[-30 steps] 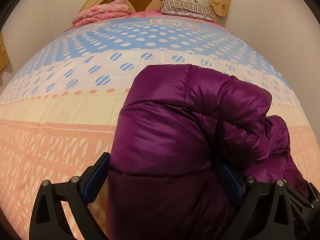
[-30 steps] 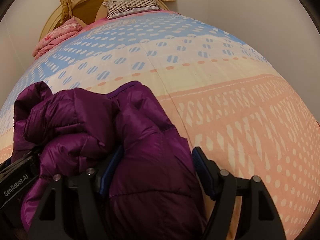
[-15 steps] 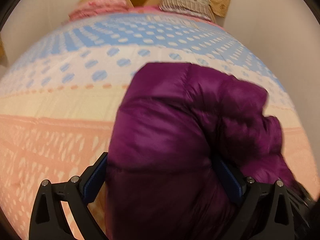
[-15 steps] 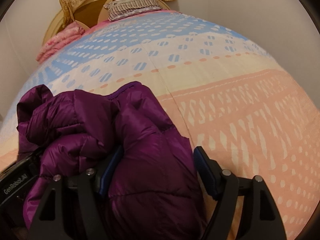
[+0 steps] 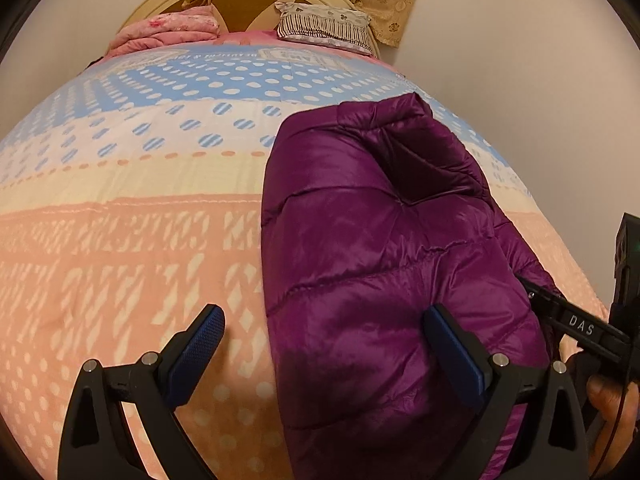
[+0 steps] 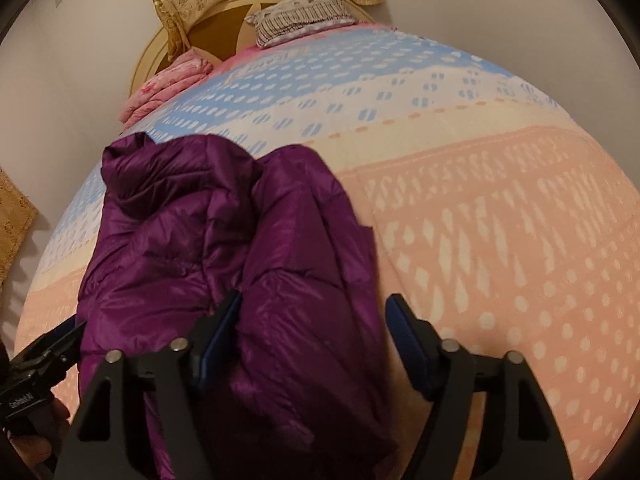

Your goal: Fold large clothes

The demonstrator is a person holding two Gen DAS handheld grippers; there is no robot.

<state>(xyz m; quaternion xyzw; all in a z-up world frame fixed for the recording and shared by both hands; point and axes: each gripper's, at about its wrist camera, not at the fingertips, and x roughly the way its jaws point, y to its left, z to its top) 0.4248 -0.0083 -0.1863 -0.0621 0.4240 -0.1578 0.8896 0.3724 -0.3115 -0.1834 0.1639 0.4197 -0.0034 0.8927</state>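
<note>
Folding looks nearly done: the purple puffer jacket point(image 5: 384, 264) lies bunched in a thick bundle on the spotted bedspread point(image 5: 120, 240), near the foot of the bed and well apart from the pillows at the headboard.

The left gripper point(image 5: 324, 344) is wide open. Its left pad is over bare bedspread and its right pad sits against the jacket's side, so it holds nothing.

The right gripper point(image 6: 316, 336) is open too. Its jaws have just been closing a little, with the right half of the jacket between them. The left pad point(image 6: 222, 328) is tucked into a crease, but the right pad stands clear of the cloth, so I judge no real grip.

To do this step well, I think both hands should lift away slowly and straight. Puffy cloth springs back, so a pad that snags a fold could pull the bundle open. Pat down the lumpy top part if it pops up.
</note>
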